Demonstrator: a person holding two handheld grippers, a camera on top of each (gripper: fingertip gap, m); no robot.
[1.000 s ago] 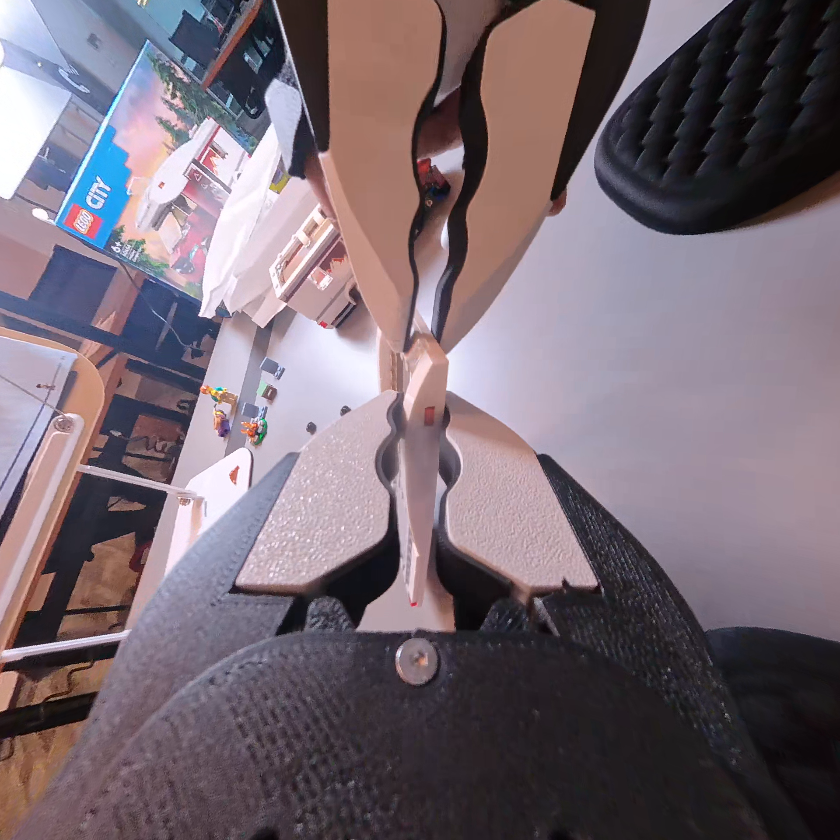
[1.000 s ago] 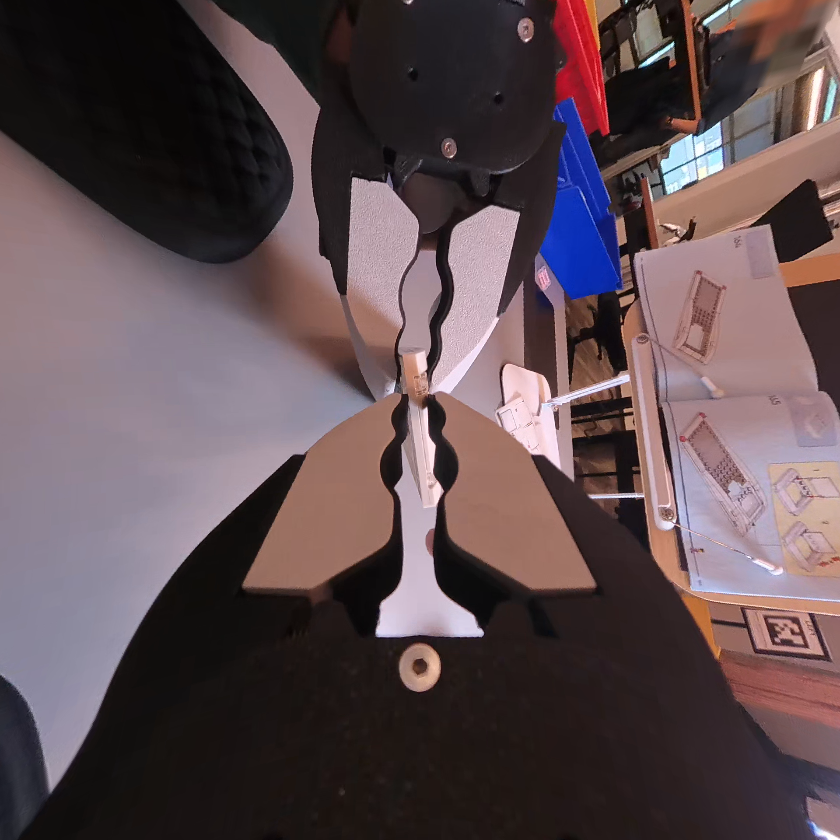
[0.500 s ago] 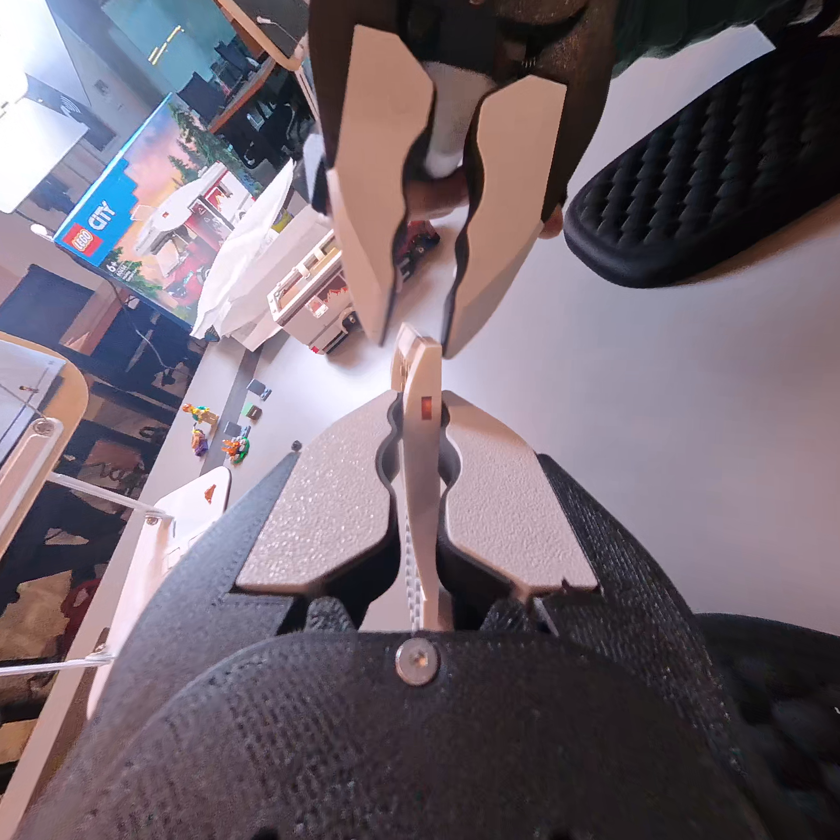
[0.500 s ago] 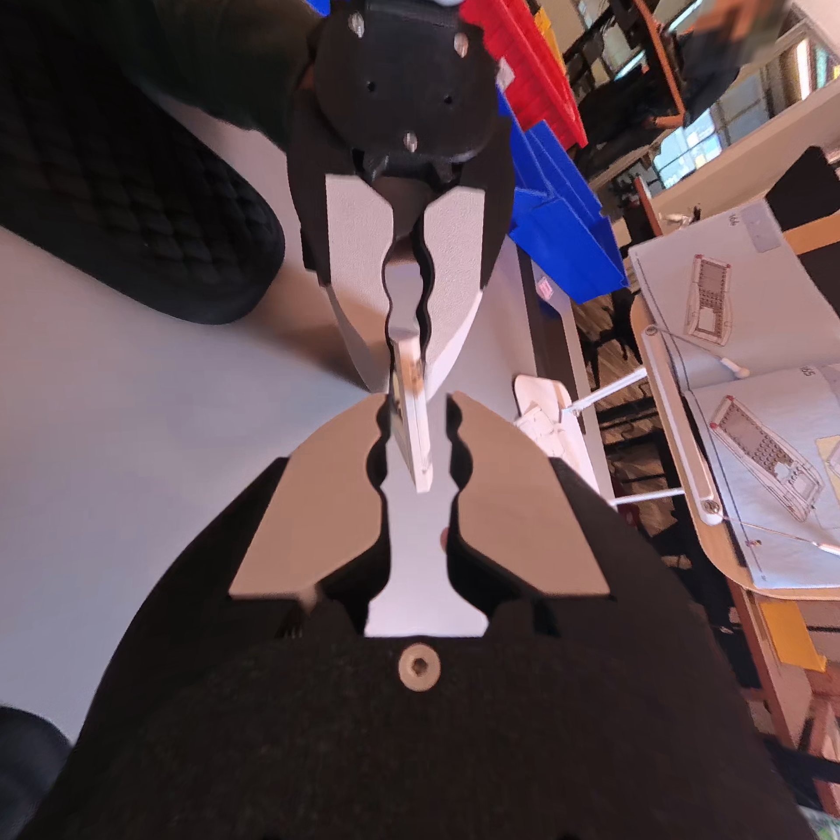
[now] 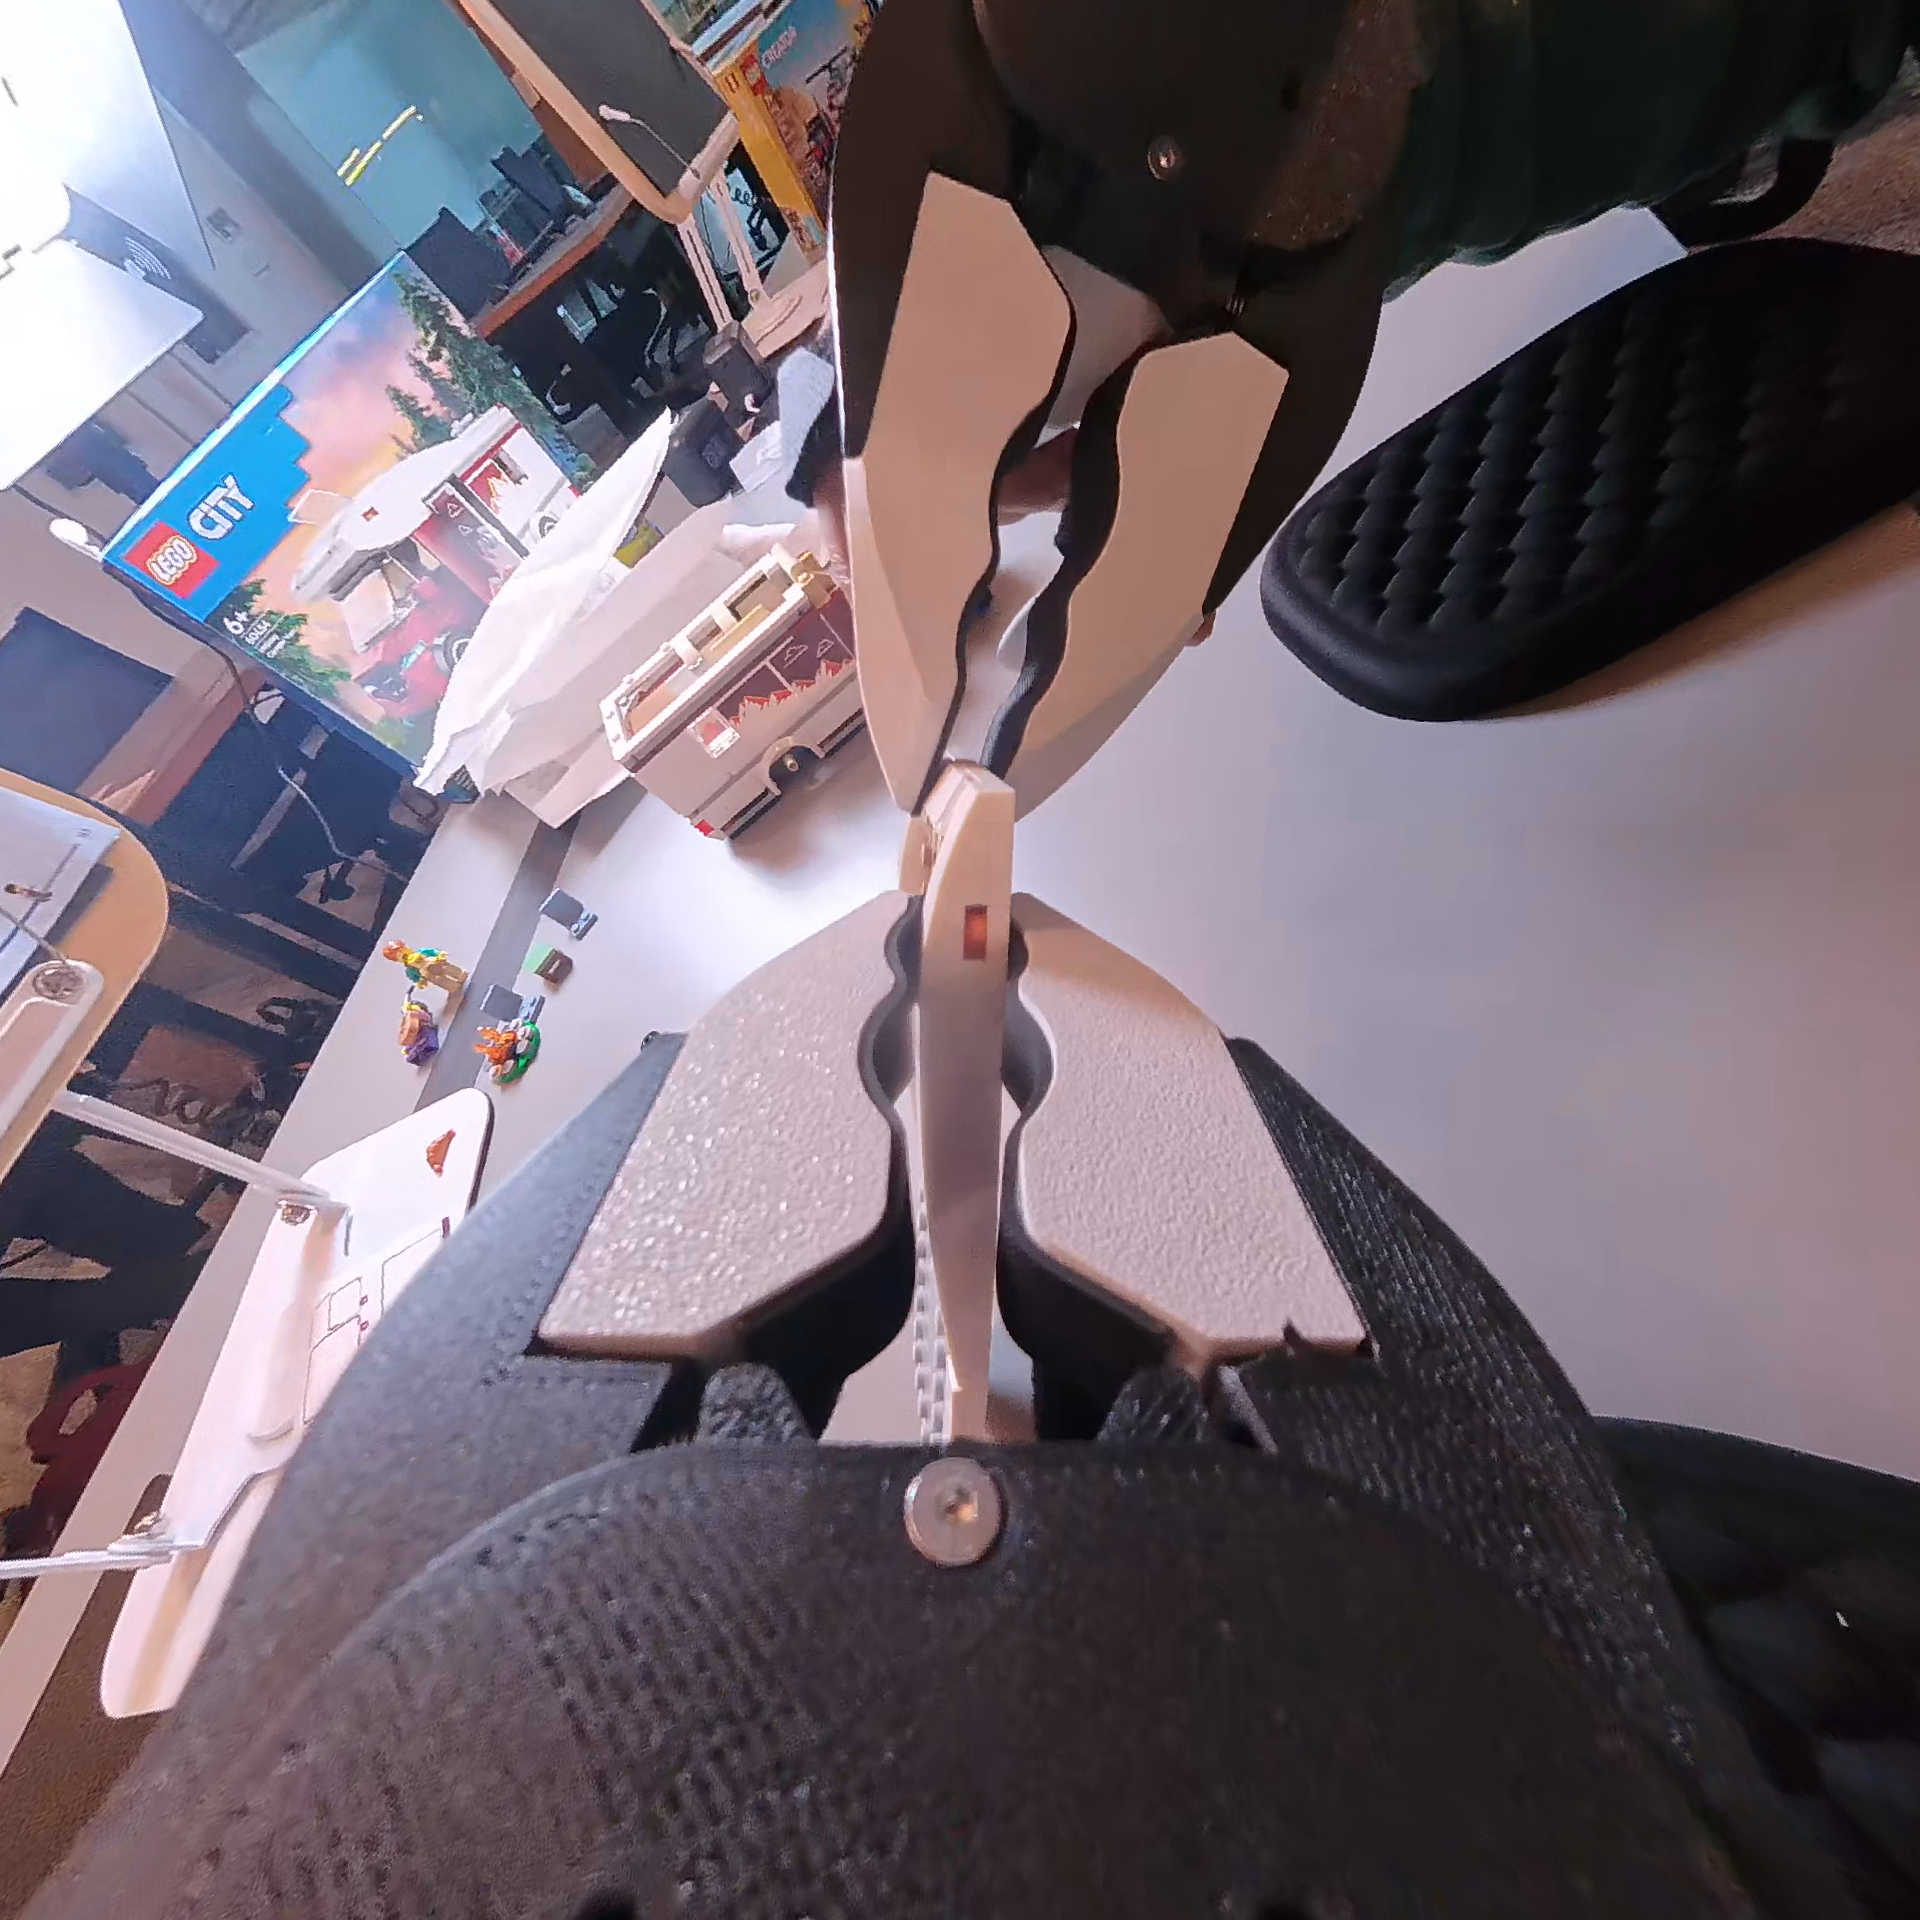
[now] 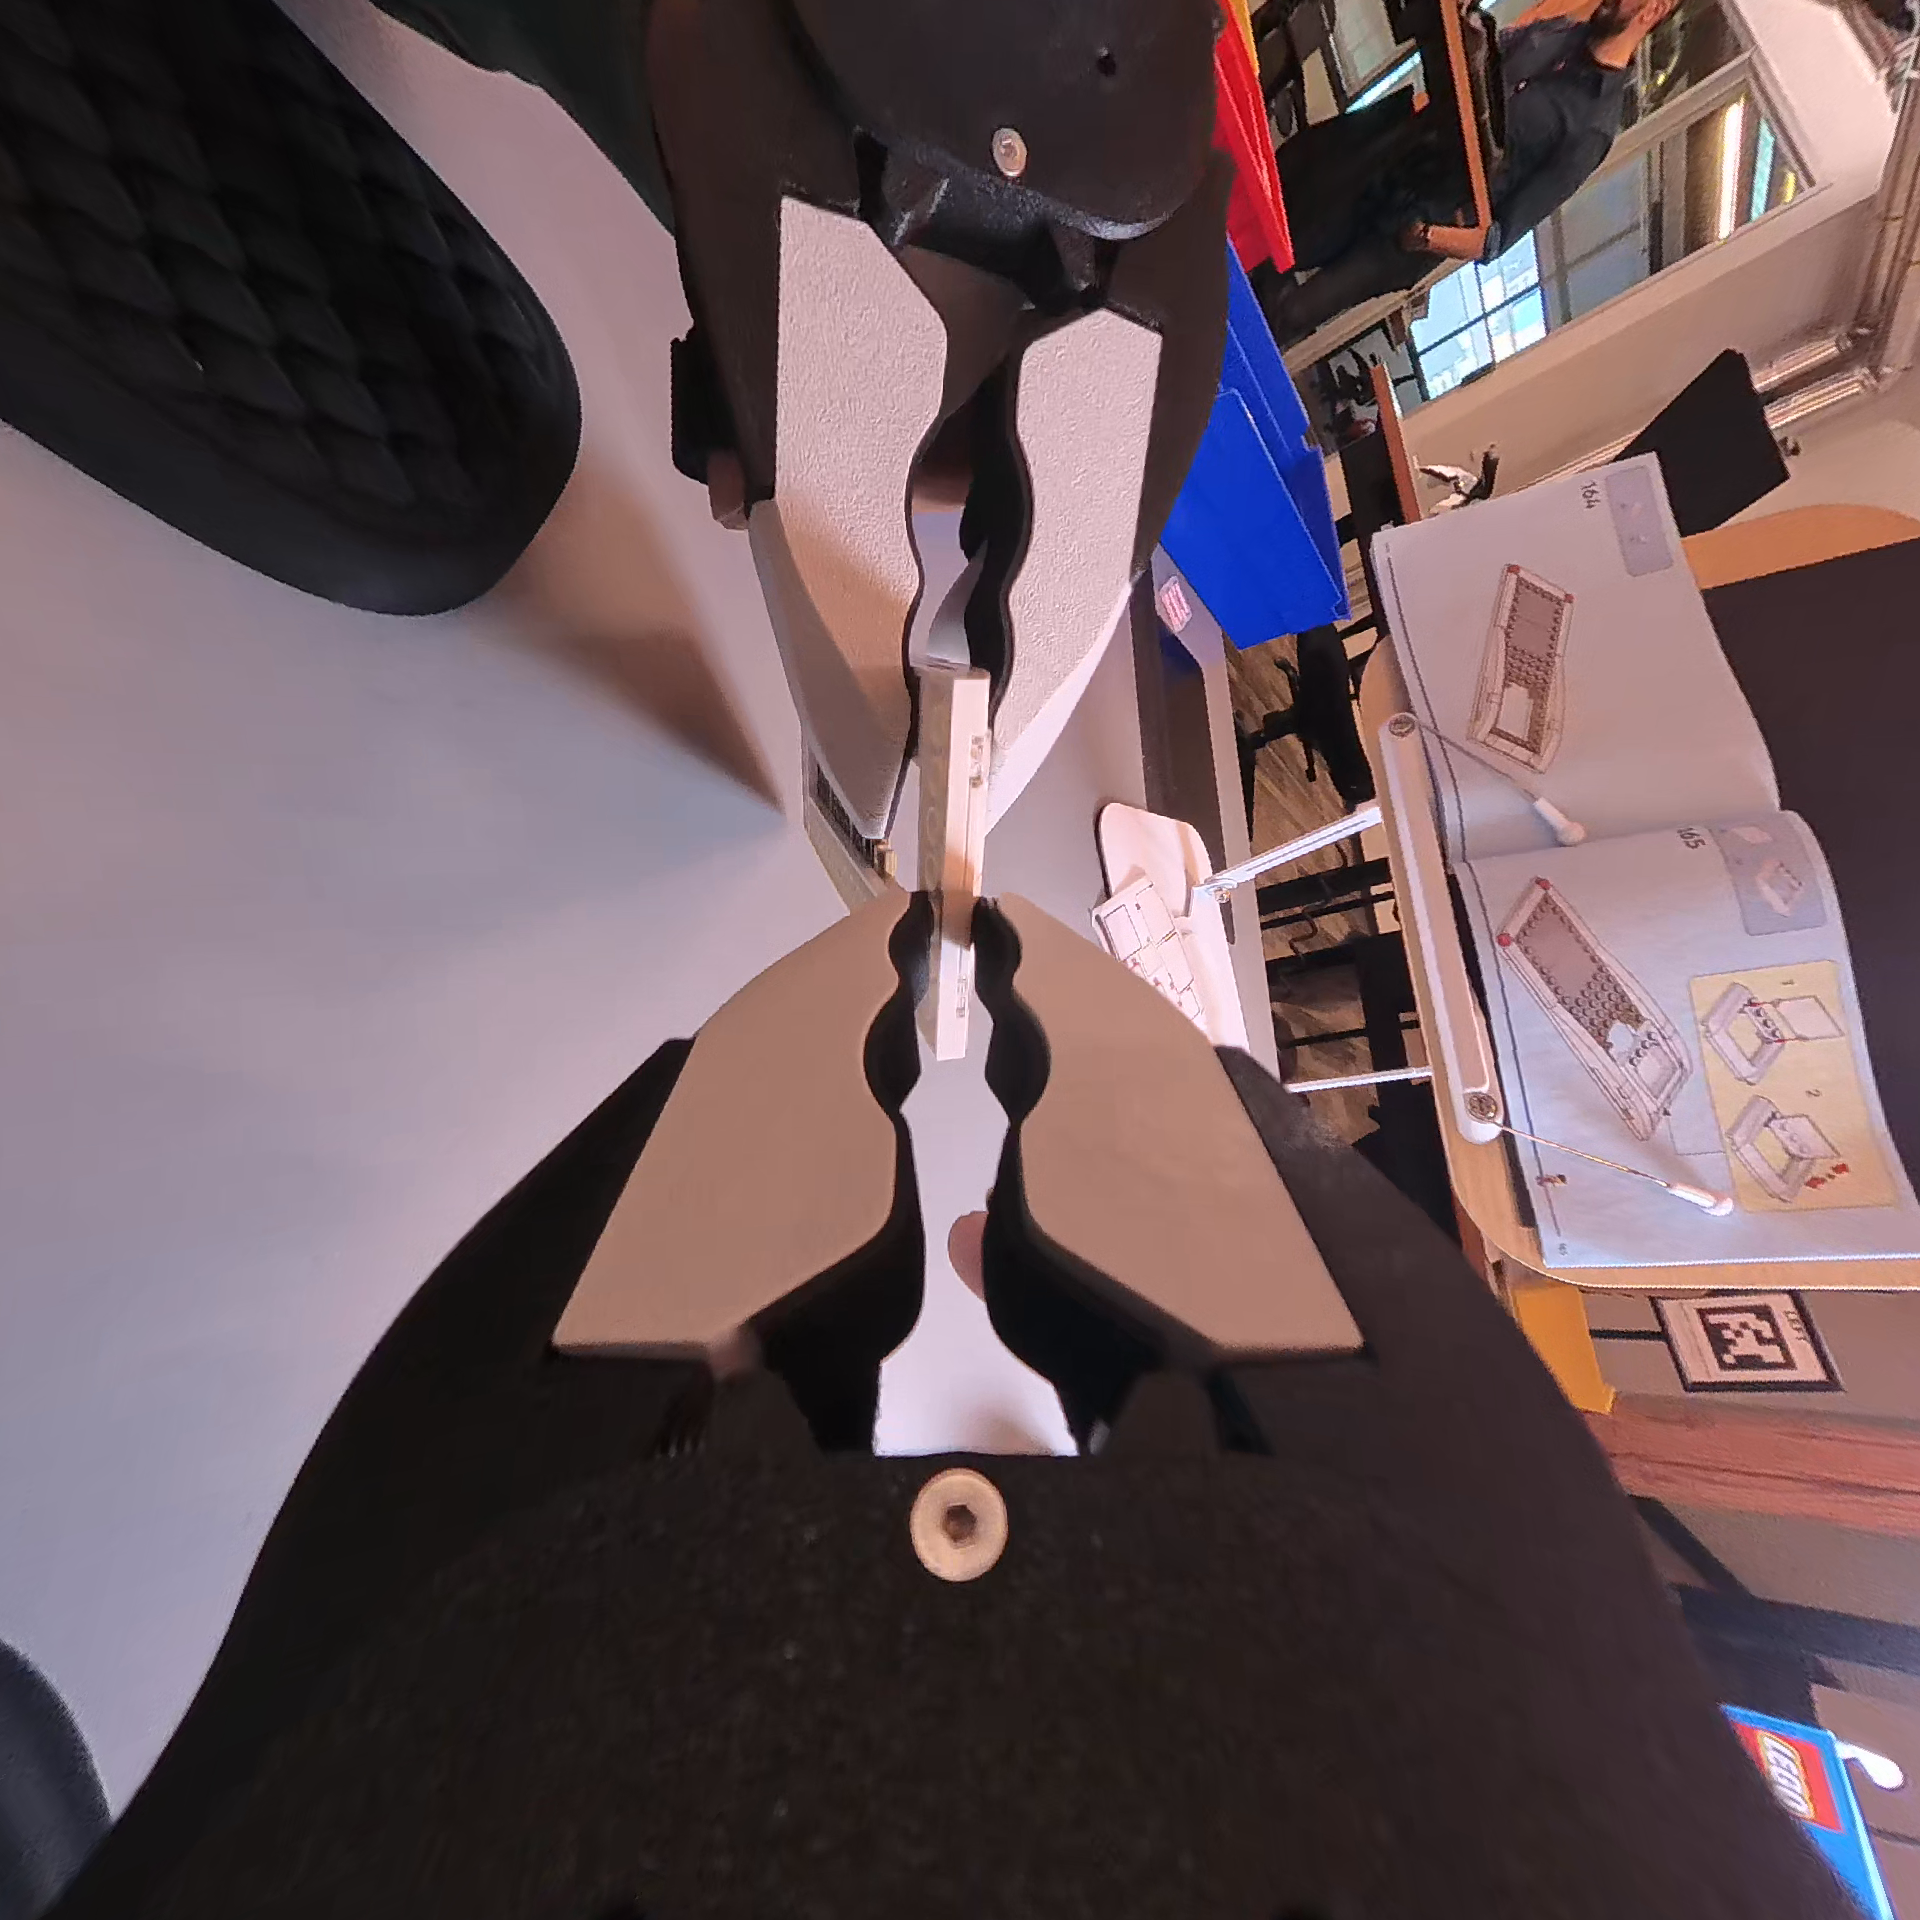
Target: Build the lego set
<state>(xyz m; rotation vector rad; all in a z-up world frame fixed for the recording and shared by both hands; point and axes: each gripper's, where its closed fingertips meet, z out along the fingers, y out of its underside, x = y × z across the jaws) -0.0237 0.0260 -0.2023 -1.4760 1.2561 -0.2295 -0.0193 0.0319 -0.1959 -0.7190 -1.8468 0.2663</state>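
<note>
While both tools clamp it, white plate bridges them.

Office-like workroom, white desk with toy-brick set box, open building manual on stand, stacked blue and red bins, large windows

Open white table right of centre in left wrist view. Blockers: black pad upper right, brick camper, paper heap, box and minifigures left.
</note>
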